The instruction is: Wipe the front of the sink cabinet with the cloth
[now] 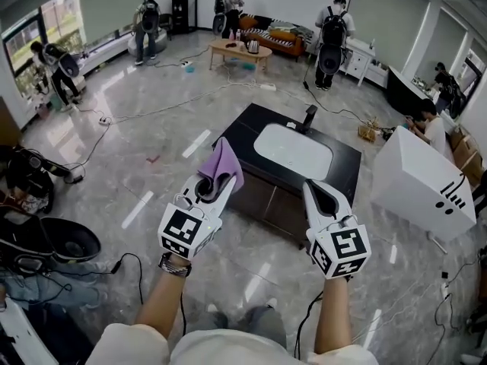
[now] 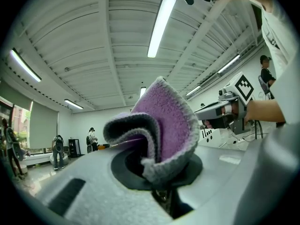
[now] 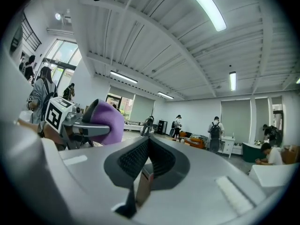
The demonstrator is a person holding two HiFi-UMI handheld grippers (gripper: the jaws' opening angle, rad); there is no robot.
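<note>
Left gripper clamped a purple fleece cloth, right gripper stood closed, empty; reaching the dark sink cabinet front seemingly came next

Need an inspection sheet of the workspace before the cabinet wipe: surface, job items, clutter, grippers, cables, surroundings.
Surface: sink cabinet, dark front bare, nothing touching it.
Job's things: purple cloth held in the air, not on the cabinet.
Clutter: nothing seen on the countertop except the basin and faucet.
Grippers: left gripper shut on the cloth; right gripper has its jaws together, empty.
Cables: several cables trail across the floor.
Surroundings: white box right of the cabinet; people and a coffee table at the far end.
</note>
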